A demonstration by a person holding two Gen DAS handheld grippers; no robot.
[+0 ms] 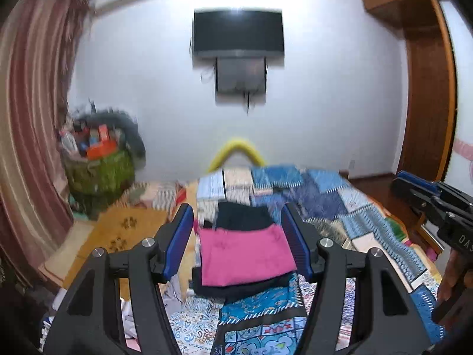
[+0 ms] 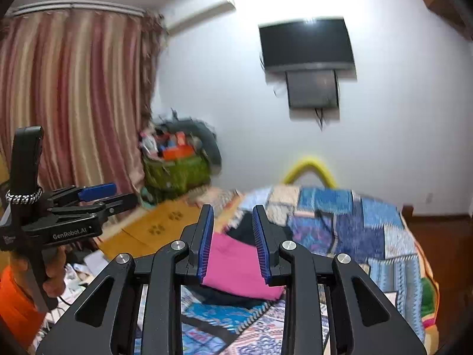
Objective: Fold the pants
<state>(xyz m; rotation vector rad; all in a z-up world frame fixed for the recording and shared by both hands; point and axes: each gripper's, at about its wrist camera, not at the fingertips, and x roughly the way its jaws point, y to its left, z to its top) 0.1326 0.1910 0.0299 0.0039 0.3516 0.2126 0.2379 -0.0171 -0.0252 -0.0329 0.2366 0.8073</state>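
Two grippers are raised above a bed, both released and holding nothing.

Left wrist view: the left gripper (image 1: 237,238) has its blue-padded jaws spread wide, with no cloth between them. Seen through the gap, the pants (image 1: 246,256) lie folded as a pink rectangle on the bed (image 1: 354,207), on top of a dark garment (image 1: 242,216) that shows beyond the far edge and under the near edge. The bed carries a blue patchwork quilt (image 1: 325,195). The right gripper (image 1: 425,189) enters at the right edge, well apart from the pants; its jaw state cannot be read in this view. A TV (image 1: 238,34) hangs on the white wall. A curtain (image 1: 32,103) covers the left side, and a green basket (image 1: 100,168) full of items stands near it.

Right wrist view: the right gripper (image 2: 233,242) has its jaws parted, narrower than the left pair, with nothing clamped. The pants (image 2: 236,266) lie below and beyond the fingertips, on the dark garment (image 2: 245,227). The left gripper (image 2: 100,196) appears at the left, held by a hand (image 2: 53,269), off to the side of the pants. The picture is blurred in both views.
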